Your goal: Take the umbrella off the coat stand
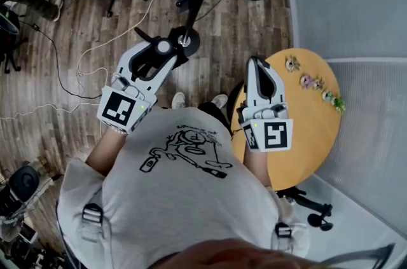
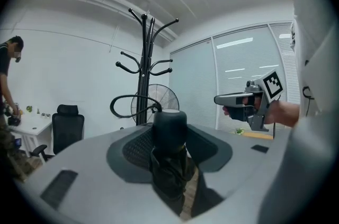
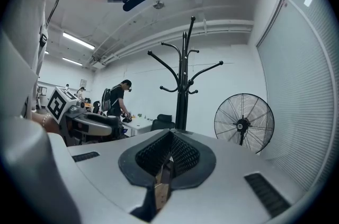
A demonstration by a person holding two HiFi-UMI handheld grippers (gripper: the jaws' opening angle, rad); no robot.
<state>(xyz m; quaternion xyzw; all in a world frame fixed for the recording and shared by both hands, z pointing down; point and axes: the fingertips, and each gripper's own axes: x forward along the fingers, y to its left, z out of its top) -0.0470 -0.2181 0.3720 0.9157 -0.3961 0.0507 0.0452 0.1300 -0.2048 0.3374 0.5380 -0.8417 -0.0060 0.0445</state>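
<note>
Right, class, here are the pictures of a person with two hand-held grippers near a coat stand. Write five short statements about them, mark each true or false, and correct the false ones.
1. The left gripper grips a black umbrella. True.
2. The umbrella hangs from a hook on the coat stand. False: it is off the stand, clamped between the left gripper's jaws, and the hooks that show are bare.
3. The right gripper holds a cup. False: its jaws are together with nothing between them.
4. A round wooden table stands at the person's right. True.
5. A standing fan is in the room. True.
</note>
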